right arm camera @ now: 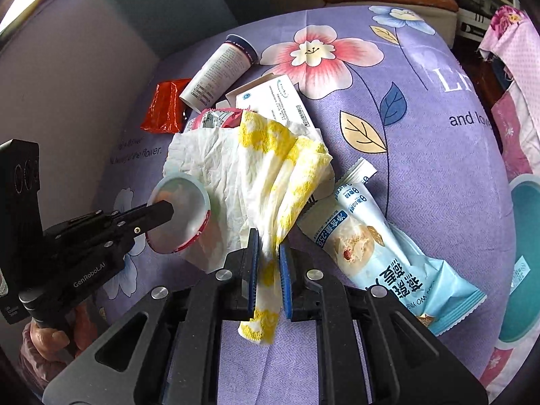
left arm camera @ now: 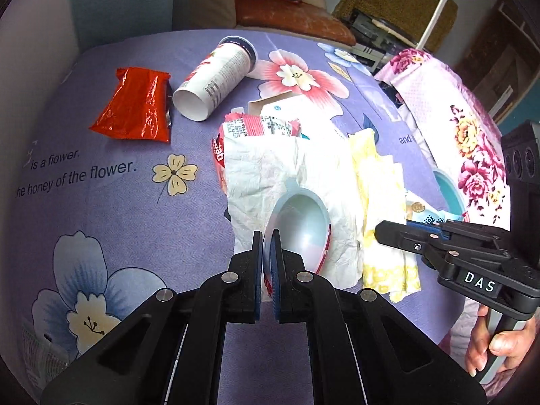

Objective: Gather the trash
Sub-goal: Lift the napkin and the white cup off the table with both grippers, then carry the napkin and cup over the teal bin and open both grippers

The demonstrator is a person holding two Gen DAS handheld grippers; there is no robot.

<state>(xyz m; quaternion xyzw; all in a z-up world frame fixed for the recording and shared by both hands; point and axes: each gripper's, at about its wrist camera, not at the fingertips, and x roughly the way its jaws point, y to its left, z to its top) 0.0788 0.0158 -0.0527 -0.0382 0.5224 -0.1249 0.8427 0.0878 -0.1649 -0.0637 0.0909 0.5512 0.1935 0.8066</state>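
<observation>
My left gripper (left arm camera: pixel 267 238) is shut on the rim of a small plastic cup (left arm camera: pixel 303 226) with a pale inside and a red edge, which rests tilted on a crumpled white tissue (left arm camera: pixel 266 172). The right wrist view shows the same left gripper (right arm camera: pixel 167 211) reaching into the cup (right arm camera: pixel 184 214) from the left. My right gripper (right arm camera: pixel 269 256) is shut on a yellow-and-white napkin (right arm camera: pixel 287 168) that hangs between its pads. In the left wrist view the right gripper (left arm camera: pixel 383 233) sits at the napkin (left arm camera: pixel 378 182). A pale blue ice-cream wrapper (right arm camera: pixel 371 246) lies to the right.
On the purple flowered cloth (left arm camera: pixel 135 202) lie a red foil wrapper (left arm camera: pixel 135 108), a white paper tube (left arm camera: pixel 216 77), a flattened white box (right arm camera: pixel 273 101) and a red-and-white packet (left arm camera: pixel 256 125). A teal tub (right arm camera: pixel 523 253) stands at the right edge beside a pink flowered cloth (left arm camera: pixel 465 128).
</observation>
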